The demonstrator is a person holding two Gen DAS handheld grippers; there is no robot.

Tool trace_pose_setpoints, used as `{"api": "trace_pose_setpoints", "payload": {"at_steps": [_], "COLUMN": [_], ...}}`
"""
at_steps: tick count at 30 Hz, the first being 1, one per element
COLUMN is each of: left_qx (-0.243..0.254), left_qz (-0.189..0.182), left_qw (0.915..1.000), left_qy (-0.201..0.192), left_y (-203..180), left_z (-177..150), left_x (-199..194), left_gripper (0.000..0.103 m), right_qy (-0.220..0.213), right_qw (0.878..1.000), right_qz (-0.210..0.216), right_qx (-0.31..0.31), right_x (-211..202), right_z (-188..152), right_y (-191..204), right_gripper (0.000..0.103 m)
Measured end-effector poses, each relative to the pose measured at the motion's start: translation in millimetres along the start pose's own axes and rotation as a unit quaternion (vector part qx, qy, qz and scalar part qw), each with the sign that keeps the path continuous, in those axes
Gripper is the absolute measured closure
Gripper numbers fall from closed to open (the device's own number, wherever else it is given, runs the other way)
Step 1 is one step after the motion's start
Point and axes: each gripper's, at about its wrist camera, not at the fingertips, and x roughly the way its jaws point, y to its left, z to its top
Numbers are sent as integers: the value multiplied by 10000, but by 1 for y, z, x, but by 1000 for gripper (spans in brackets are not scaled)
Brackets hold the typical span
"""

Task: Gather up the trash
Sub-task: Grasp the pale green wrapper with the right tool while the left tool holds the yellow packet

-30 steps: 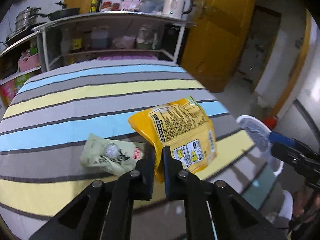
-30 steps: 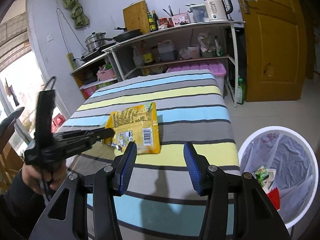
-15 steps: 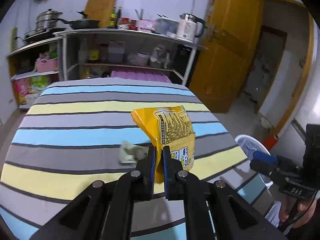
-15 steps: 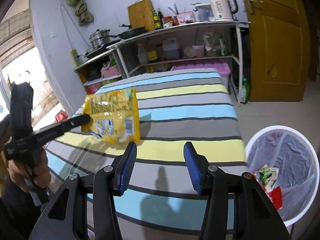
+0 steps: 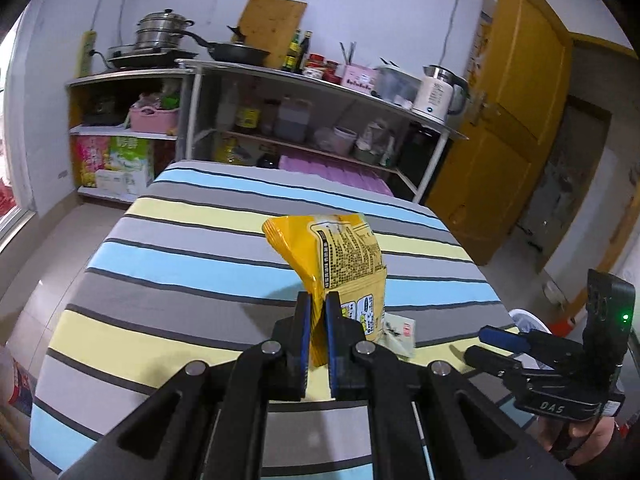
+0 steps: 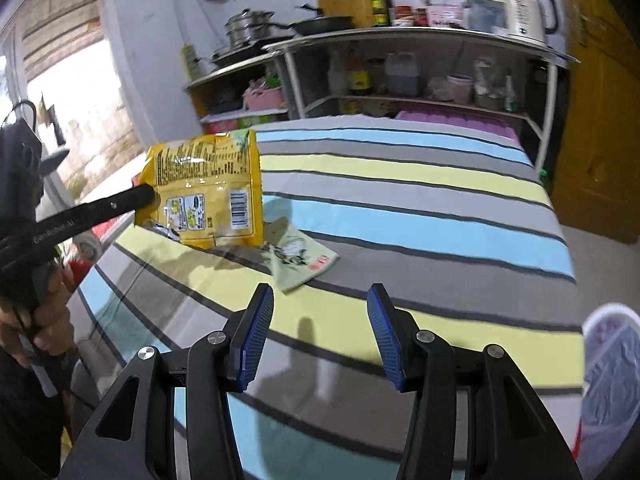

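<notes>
The left hand-held gripper (image 5: 316, 312) is clenched on the lower edge of a yellow snack bag (image 5: 344, 256), held up off the striped desk (image 5: 180, 264), its back showing black print too small to read and a barcode. The right hand-held gripper (image 6: 320, 320) hangs released, marked "DAS" on its body. Farther off, a pale green wrapper (image 6: 300, 260) lies flat on the desk, and a white trash bin (image 6: 612, 364) stands beside the desk's edge.

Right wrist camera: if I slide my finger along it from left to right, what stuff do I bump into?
Left gripper → yellow snack bag → pale green wrapper → striped tablecloth → white trash bin.
</notes>
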Motion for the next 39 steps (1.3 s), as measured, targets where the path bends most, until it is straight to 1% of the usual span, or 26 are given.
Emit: {"api": "trace_pose_setpoints", "payload": {"at_steps": [8, 12, 14, 16, 17, 18, 19, 20, 22, 25, 33, 39], "left_qx": [-160, -223, -242, -263, -266, -266, -266, -262, -256, -239, -137, 87], "left_qz": [23, 31, 37, 35, 34, 31, 26, 19, 0, -27, -175, -397], "left_qw": [9999, 9997, 9997, 9996, 9996, 9996, 9996, 9997, 9997, 9997, 9997, 9990], "left_qy": [-6, -12, -11, 0, 7, 14, 23, 31, 43, 59, 104, 187], "left_y": [22, 28, 31, 33, 34, 34, 34, 34, 31, 28, 9, -23], "left_z": [-4, -6, -7, -7, -7, -8, -8, -8, -8, -8, -10, -13], "left_x": [1, 1, 0, 1, 1, 1, 2, 3, 3, 3, 2, 4], "left_gripper": [96, 96, 96, 96, 96, 96, 96, 96, 96, 96, 96, 96], "right_qy": [347, 518, 604, 730, 742, 726, 735, 733, 693, 634, 339, 75], "right_qw": [9984, 9971, 9962, 9948, 9946, 9942, 9939, 9940, 9941, 9950, 9984, 9989], "right_qz": [88, 95, 79, 4, -51, -118, -146, -139, -187, -205, -280, -443], "right_qx": [-426, -549, -624, -707, -729, -779, -808, -805, -818, -739, -349, -102], "right_x": [42, 61, 68, 75, 77, 77, 77, 78, 75, 68, 23, -16], "right_z": [12, 16, 17, 17, 17, 18, 18, 19, 18, 15, 3, -7], "right_y": [22, 26, 27, 29, 28, 28, 28, 27, 27, 25, 10, -2], "right_gripper": [53, 54, 58, 69, 71, 79, 84, 84, 91, 95, 97, 97]}}
